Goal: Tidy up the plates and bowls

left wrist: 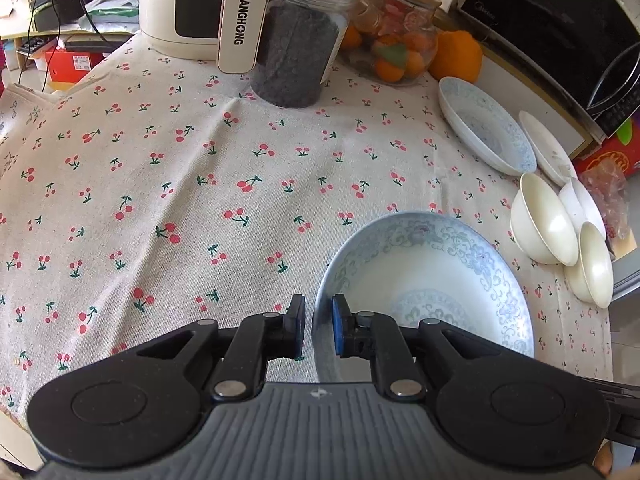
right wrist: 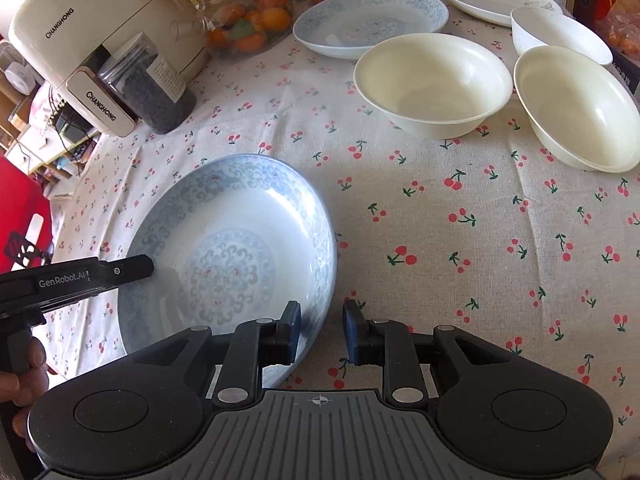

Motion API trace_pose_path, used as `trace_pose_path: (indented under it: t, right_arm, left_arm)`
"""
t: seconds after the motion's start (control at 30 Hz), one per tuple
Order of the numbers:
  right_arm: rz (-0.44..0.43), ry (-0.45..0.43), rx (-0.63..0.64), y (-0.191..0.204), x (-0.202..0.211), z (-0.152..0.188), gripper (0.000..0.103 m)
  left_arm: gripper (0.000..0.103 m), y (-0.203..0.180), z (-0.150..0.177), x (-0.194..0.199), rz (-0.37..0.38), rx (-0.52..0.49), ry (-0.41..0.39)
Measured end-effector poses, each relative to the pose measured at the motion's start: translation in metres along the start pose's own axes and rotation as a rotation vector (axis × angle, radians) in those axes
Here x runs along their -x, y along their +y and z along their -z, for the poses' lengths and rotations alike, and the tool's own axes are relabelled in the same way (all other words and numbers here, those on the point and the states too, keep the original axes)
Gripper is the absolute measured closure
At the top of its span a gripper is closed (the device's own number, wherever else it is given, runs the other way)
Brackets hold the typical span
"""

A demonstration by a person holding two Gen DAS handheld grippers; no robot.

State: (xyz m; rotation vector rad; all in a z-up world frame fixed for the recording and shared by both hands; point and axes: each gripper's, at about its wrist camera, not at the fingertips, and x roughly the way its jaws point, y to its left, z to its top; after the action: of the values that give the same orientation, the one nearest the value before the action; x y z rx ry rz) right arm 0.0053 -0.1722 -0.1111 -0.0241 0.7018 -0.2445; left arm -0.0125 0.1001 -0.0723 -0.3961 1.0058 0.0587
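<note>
Grippers flank the blue-patterned plate (right wrist: 228, 248) on the tablecloth (right wrist: 440, 220): left gripper (left wrist: 318, 326) clamps its rim, right gripper (right wrist: 322, 330) straddles the opposite rim, unclenched.

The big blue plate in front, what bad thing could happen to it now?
1. The left hand-held gripper pinches only the thin rim of the blue plate, so the plate might slip or tip when lifted.
2. The right hand-held gripper straddles another part of the rim without seeming to press; closing there could nudge the plate.
3. The cream bowls stand nearby; a swung plate could knock them.
</note>
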Motion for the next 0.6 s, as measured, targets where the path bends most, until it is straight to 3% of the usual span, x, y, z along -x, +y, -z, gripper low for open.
trace_pose_path:
  t: [0.27, 0.37, 0.43, 0.5, 0.6]
  right_arm:
    - [-0.025, -0.113, 0.063, -0.003, 0.040, -0.014, 0.073]
    - [-0.039, -0.169, 0.046, -0.012, 0.058, -0.029, 0.061]
    - [-0.035, -0.205, 0.030, -0.021, 0.068, -0.042, 0.043]
    - [-0.027, -0.244, 0.016, -0.031, 0.079, -0.054, 0.041]
    - [-0.052, -0.280, -0.044, -0.052, 0.092, -0.073, 0.037]
  left_arm:
    - [0.089, -0.004, -0.015, 0.013, -0.035, 0.011, -0.075]
    - [0.084, -0.008, -0.027, 0.020, -0.040, 0.008, -0.117]
    - [0.084, -0.012, -0.037, 0.024, -0.038, 0.016, -0.138]
    - [0.082, -0.019, -0.047, 0.028, -0.048, 0.006, -0.166]
    - [0.071, -0.033, -0.065, 0.031, -0.031, -0.012, -0.184]
